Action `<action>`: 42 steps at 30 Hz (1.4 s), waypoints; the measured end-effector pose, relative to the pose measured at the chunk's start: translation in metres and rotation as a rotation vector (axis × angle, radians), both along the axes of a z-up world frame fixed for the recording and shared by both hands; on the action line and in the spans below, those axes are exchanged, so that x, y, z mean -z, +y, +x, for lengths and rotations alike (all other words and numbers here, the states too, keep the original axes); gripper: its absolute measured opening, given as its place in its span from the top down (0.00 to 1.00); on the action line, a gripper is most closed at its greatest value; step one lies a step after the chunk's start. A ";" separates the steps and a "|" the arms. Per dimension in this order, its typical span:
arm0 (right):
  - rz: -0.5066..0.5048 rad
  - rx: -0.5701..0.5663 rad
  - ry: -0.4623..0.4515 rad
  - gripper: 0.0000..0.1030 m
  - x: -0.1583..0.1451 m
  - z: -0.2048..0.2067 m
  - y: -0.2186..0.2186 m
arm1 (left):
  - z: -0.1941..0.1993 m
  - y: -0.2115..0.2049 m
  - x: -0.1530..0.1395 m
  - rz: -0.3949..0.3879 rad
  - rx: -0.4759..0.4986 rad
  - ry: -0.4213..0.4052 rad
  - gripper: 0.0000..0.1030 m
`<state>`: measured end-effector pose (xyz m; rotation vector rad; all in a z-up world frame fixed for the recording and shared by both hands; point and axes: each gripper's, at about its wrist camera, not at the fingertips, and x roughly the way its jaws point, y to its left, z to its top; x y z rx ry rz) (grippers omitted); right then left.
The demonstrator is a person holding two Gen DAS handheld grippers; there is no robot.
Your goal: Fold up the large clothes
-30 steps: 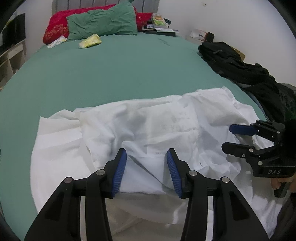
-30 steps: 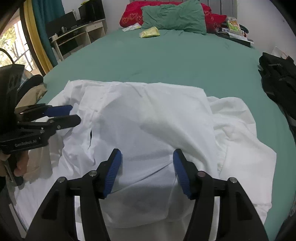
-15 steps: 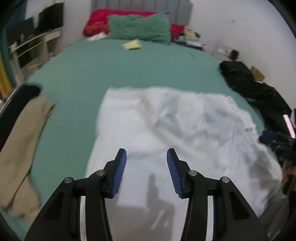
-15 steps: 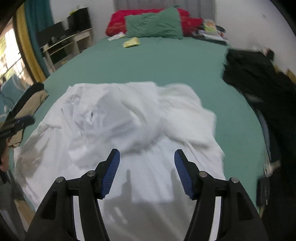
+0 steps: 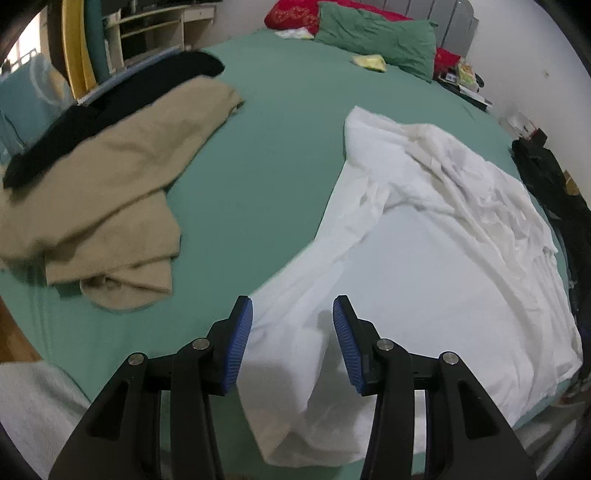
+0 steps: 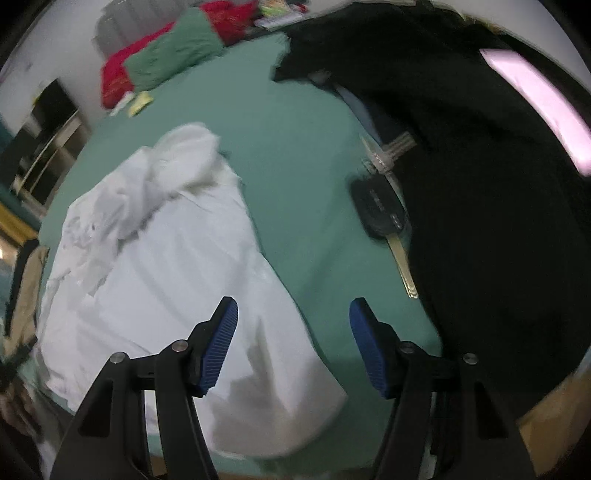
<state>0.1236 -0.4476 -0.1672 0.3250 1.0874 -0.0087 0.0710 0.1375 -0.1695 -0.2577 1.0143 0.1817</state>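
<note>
A large white garment [image 5: 436,240] lies spread and crumpled on the green bed [image 5: 266,147], its near hem hanging over the bed's front edge. My left gripper [image 5: 292,336] hovers open over the garment's near left corner, with nothing pressed between its blue pads. In the right wrist view the same white garment [image 6: 166,266] fills the left half. My right gripper [image 6: 293,343] stands open above the garment's near right corner and bare green sheet [image 6: 295,155], its jaws widening, empty.
A beige garment [image 5: 110,177] and a black one [image 5: 122,99] lie at the bed's left side. Black clothes [image 6: 480,184], a car key [image 6: 384,218] and a pink-lit strip [image 6: 535,107] sit at the right. Green and red pillows [image 5: 373,33] and shelves [image 5: 155,22] are at the far end.
Both grippers have swung apart along the bed's near edge, the left toward the garment's left corner, the right toward its right corner. Each view has rolled. The other gripper has left each view.
</note>
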 end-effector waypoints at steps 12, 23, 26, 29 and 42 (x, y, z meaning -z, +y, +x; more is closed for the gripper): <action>-0.191 -0.219 0.104 0.38 0.028 -0.003 0.051 | -0.007 0.023 -0.011 0.076 0.019 -0.024 0.44; -0.112 -0.307 0.079 0.95 0.029 -0.019 0.071 | -0.015 0.009 0.020 0.020 0.139 0.161 0.43; -0.051 -0.286 0.048 0.96 0.022 -0.024 0.067 | -0.021 0.006 0.017 0.015 0.169 0.149 0.48; -0.015 -0.253 0.007 0.96 0.010 -0.026 0.066 | -0.023 0.008 0.016 -0.003 0.172 0.163 0.96; 0.059 -0.196 -0.154 0.96 -0.060 -0.055 0.041 | -0.060 0.025 -0.065 0.012 0.150 -0.048 0.96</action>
